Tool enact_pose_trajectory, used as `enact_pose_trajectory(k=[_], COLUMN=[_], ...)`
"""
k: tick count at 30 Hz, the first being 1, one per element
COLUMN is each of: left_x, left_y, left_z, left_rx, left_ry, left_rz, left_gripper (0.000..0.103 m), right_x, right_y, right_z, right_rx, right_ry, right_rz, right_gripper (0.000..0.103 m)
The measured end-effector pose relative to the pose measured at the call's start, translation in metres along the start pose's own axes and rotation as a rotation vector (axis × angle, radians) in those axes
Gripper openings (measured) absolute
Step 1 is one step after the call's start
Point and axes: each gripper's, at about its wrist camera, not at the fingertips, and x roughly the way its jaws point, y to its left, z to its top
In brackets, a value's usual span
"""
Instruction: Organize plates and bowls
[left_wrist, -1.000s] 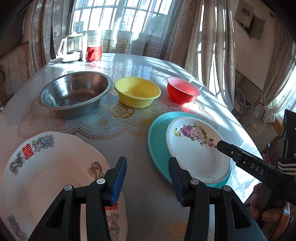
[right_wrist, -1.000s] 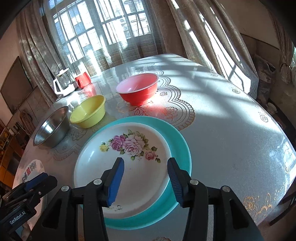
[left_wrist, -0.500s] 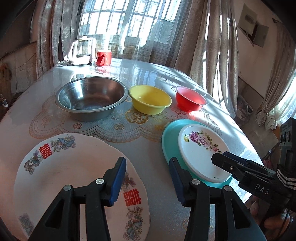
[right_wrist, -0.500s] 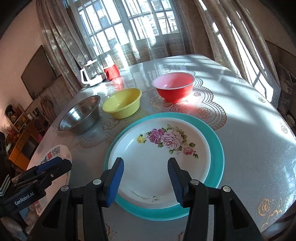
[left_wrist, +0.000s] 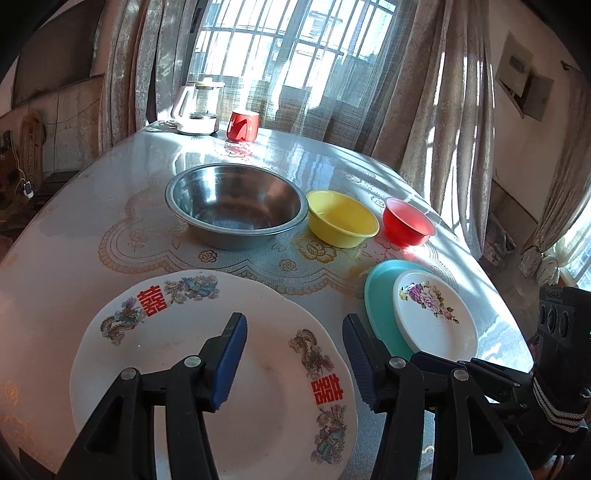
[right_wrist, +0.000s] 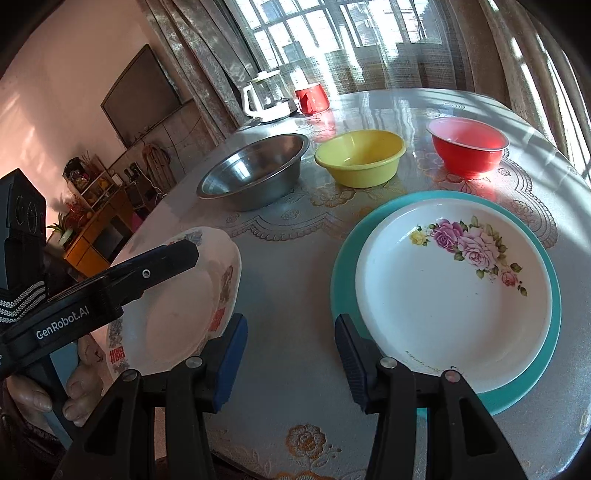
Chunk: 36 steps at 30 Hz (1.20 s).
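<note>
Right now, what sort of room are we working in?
Most likely a home dining or living room: a round table under a lace-patterned cloth, a wall-mounted TV, curtains over a barred window, and a kettle beside a red mug.

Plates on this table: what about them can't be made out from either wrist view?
- Big plate: near rim hidden by the left gripper in the left view, and by its arm in the right view.
- Teal plate: its centre is covered by the rose plate in both views.
- Rose plate's rim lettering: too small to read.
</note>
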Motion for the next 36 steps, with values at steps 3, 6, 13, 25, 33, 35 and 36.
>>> enact_pose_trajectory(k=[3,6,13,25,33,35,36], left_x=[-0.005,-0.010,-0.021,-0.037,-0.025,-0.019,-0.016], left_y=[0.012,0.026,0.064,0.137,0.135,0.137,0.137], left_z=[-0.001,-0.002,-0.009,-0.029,-0.040,-0.042,-0.043], left_rx=[-0.016,-0.043,-0.082,-0.247,-0.189,-0.197,-0.197], left_ry=[-0.009,-0.016,-0.019,-0.029,-0.053,-0.033,-0.023], left_rz=[0.025,0.037,0.098,0.139,0.135,0.115,0.107], left_gripper=[0.055,0.055,0.055,0.053,0.052,0.052,0.052], right_x=[0.005,0.010,0.024,0.054,0.070,0.070,0.071], right_y=[0.002,0.005,0.014,0.030,0.021,0.021,0.019], right_z=[0.000,-0.001,-0.002,0.004,-0.002,-0.003,-0.003], right_rx=[0.013,0.033,0.068,0.069,0.117,0.116,0.123], right_ry=[0.013,0.030,0.071,0.078,0.119,0.118,0.117], right_rz=[0.046,0.097,0.197,0.276,0.298,0.299,0.310], right_gripper=[0.050,0.050,0.050,0.049,0.025,0.024,0.024])
